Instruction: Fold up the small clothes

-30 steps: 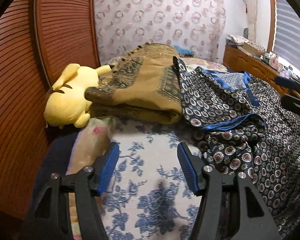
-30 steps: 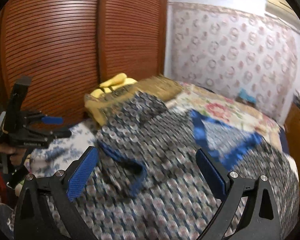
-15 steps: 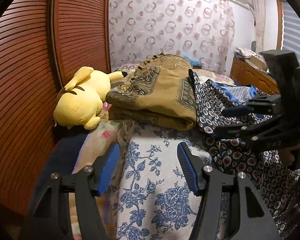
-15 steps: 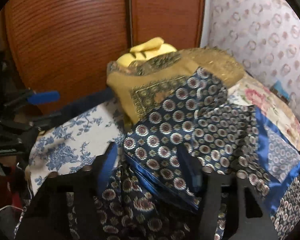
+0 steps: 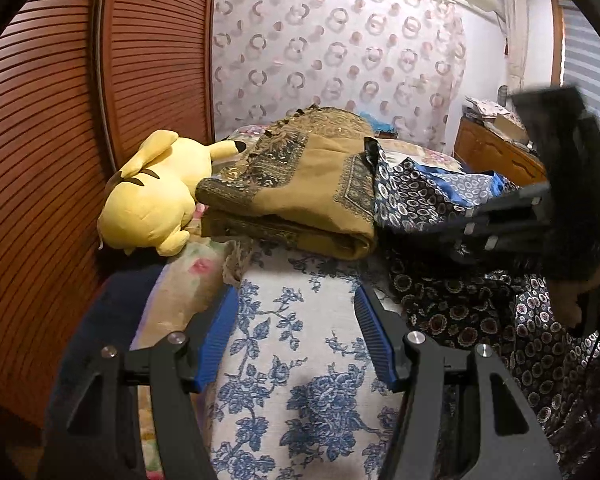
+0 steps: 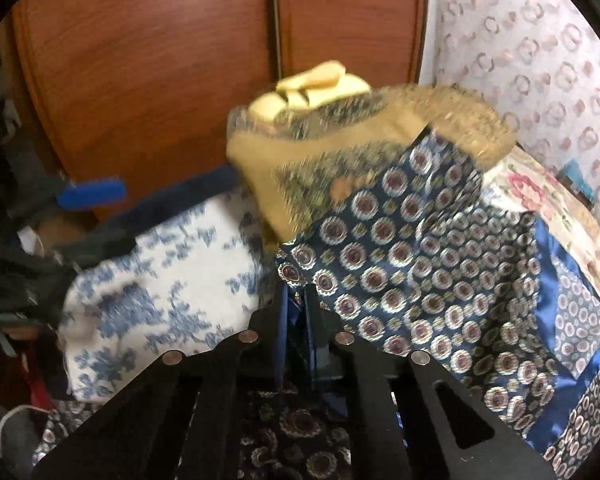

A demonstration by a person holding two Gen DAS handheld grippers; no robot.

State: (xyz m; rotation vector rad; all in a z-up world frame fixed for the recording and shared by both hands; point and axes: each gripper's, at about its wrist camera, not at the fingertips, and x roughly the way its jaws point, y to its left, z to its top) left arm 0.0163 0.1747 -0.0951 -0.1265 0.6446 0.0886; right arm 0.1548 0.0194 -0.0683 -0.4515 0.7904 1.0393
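Observation:
A navy garment (image 6: 420, 264) with round medallions and a blue satin trim lies rumpled on the bed. My right gripper (image 6: 295, 292) is shut on its near-left edge, with a fold of the fabric pinched between the pads. In the left wrist view the same garment (image 5: 412, 196) lies at the right, under the black body of the right tool (image 5: 560, 168). My left gripper (image 5: 296, 292) stands open, nothing between its fingers, above a white cloth with blue flowers (image 5: 300, 360). One blue pad (image 6: 90, 194) of it shows at the far left of the right wrist view.
A folded mustard cloth (image 5: 300, 184) with a patterned border lies behind the floral one, touching the navy garment. A yellow plush toy (image 5: 152, 200) rests against the slatted wooden doors (image 5: 60, 120) on the left. A wooden dresser (image 5: 496, 152) stands at the back right.
My right gripper has come in and down to the garment's left edge and closed from wide open onto the fabric. My left gripper has stayed open and nearly still.

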